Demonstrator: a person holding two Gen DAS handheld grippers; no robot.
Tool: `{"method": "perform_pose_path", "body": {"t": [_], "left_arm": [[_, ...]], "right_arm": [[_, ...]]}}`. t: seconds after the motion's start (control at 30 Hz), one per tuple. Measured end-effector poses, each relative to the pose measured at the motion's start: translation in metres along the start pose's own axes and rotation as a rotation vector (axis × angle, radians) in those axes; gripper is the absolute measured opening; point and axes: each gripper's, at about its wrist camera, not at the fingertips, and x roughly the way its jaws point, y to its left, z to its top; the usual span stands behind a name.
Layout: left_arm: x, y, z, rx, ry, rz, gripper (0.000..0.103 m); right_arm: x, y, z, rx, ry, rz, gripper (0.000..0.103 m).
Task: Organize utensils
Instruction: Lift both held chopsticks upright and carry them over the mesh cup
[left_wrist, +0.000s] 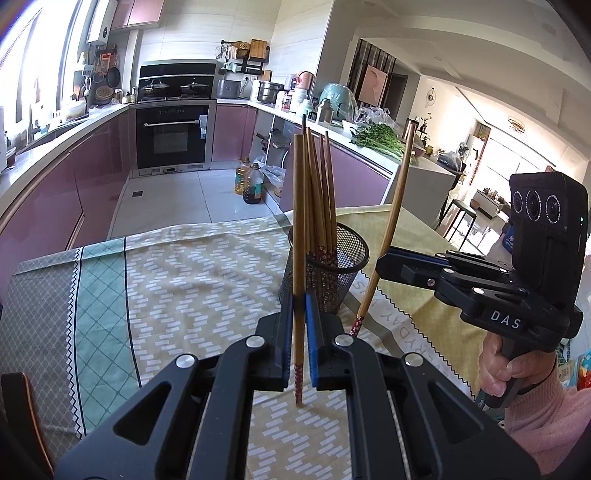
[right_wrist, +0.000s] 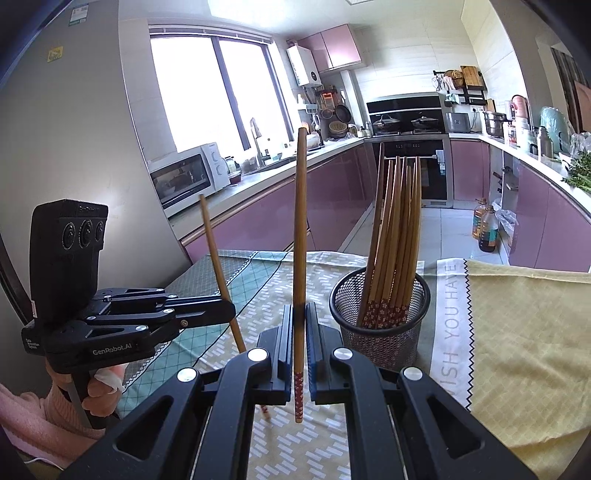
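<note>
Bamboo-brown and capped with a red flower-patterned tip, one long chopstick (left_wrist: 299, 258) stands almost upright in your left gripper (left_wrist: 300, 325), whose blue-padded jaws are clamped tight on its lower shaft; the patterned end pokes out below the pads, just above the tablecloth with its yellow and white dash pattern (left_wrist: 184, 280). Your right gripper (right_wrist: 300, 332) is closed just as firmly on a second brown chopstick with the same red patterned tip (right_wrist: 300, 258), again gripped low on the shaft, with the tip hanging beneath the jaws.

Seen from the left wrist, that second chopstick leans leftward at its foot, with its tip close to the cloth on the right side of the black wire-mesh cup (left_wrist: 325, 273). The cup stands on the cloth just beyond your left gripper and slightly right of it; from the right wrist it sits just right of your right gripper and a little farther off. A bundle of matching brown chopsticks (right_wrist: 397, 236) stands in it, patterned ends down (they fan slightly at the top). Both held chopsticks are outside the cup, near its rim but apart from it. A hand in a pink sleeve (left_wrist: 517, 373) grips the right tool's handle.
</note>
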Motion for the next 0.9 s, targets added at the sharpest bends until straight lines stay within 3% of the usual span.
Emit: {"method": "perform_pose_path", "body": {"t": [0.9], "left_arm": [[-0.006,-0.014,0.025,0.061,-0.054,-0.025,0.008]], "right_arm": [[-0.015,-0.012,0.027,-0.028,-0.081,-0.048,0.006]]}}
